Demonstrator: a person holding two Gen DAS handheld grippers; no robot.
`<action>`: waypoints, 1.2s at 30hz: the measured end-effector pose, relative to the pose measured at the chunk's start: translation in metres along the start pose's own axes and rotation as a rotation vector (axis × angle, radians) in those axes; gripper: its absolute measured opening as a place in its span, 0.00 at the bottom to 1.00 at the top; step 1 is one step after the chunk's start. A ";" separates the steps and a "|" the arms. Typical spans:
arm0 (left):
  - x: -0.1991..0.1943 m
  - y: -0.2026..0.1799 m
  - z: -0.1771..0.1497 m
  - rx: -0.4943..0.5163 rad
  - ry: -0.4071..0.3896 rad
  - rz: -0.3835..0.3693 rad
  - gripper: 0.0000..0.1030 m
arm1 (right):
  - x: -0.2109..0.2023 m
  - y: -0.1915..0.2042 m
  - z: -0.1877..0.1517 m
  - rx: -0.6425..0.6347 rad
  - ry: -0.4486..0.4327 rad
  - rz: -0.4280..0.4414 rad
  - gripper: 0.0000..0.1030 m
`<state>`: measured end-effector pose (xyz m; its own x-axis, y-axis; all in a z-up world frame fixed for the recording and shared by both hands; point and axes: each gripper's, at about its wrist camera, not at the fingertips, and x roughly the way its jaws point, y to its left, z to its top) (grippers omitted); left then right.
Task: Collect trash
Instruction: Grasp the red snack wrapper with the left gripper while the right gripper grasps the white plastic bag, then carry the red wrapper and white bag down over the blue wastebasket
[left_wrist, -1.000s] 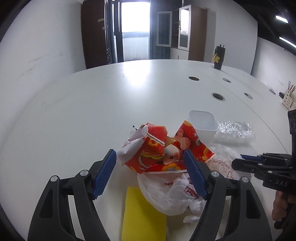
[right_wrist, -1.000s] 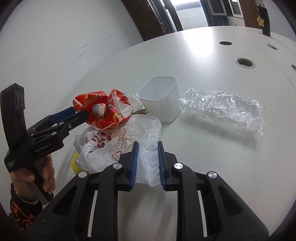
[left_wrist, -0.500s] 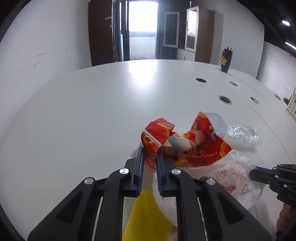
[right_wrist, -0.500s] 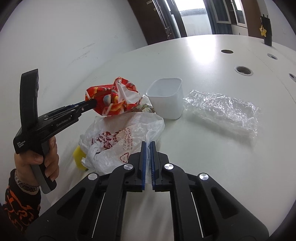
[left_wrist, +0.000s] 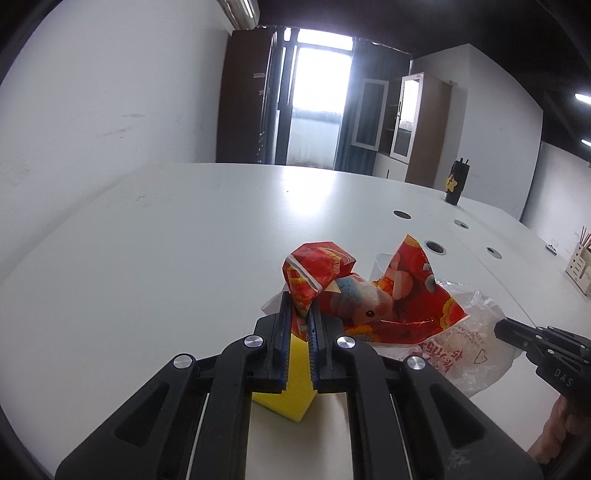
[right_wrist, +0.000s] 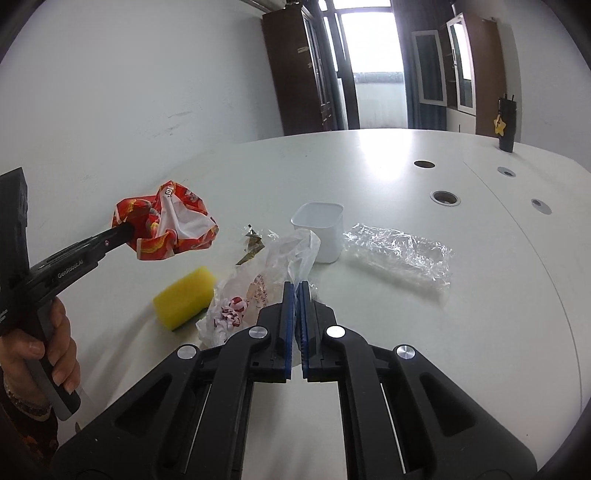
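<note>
My left gripper (left_wrist: 299, 301) is shut on a crumpled red snack wrapper (left_wrist: 365, 295) and holds it in the air above the white table (left_wrist: 166, 251); the wrapper also shows in the right wrist view (right_wrist: 166, 221). My right gripper (right_wrist: 294, 286) is shut on the edge of a thin white plastic bag (right_wrist: 266, 280) with red print and lifts it off the table. The bag also shows in the left wrist view (left_wrist: 469, 350), below the wrapper.
A yellow sponge (right_wrist: 184, 297) lies left of the bag. A white plastic cup (right_wrist: 319, 230), a clear crinkled plastic sheet (right_wrist: 399, 253) and a small brown scrap (right_wrist: 253, 243) lie behind it. Cable holes (right_wrist: 445, 197) and a dark tumbler (right_wrist: 506, 123) are farther back.
My left gripper closed on the red wrapper and lifted it up and left. My right gripper closed on the bag's edge and raised it, uncovering the yellow sponge.
</note>
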<state>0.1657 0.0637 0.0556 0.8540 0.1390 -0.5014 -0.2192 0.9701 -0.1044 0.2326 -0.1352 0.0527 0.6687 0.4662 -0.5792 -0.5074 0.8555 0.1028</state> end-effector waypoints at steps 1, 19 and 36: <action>-0.007 -0.001 -0.003 -0.007 -0.005 0.001 0.07 | -0.006 0.001 -0.001 -0.002 -0.008 0.000 0.03; -0.097 -0.024 -0.067 -0.009 -0.073 -0.047 0.07 | -0.087 0.028 -0.049 -0.080 -0.105 -0.061 0.02; -0.150 -0.027 -0.109 0.009 -0.077 -0.061 0.07 | -0.139 0.046 -0.104 -0.097 -0.118 -0.009 0.02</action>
<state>-0.0082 -0.0046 0.0403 0.8994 0.0943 -0.4269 -0.1618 0.9789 -0.1247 0.0599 -0.1843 0.0542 0.7299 0.4867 -0.4800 -0.5473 0.8368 0.0164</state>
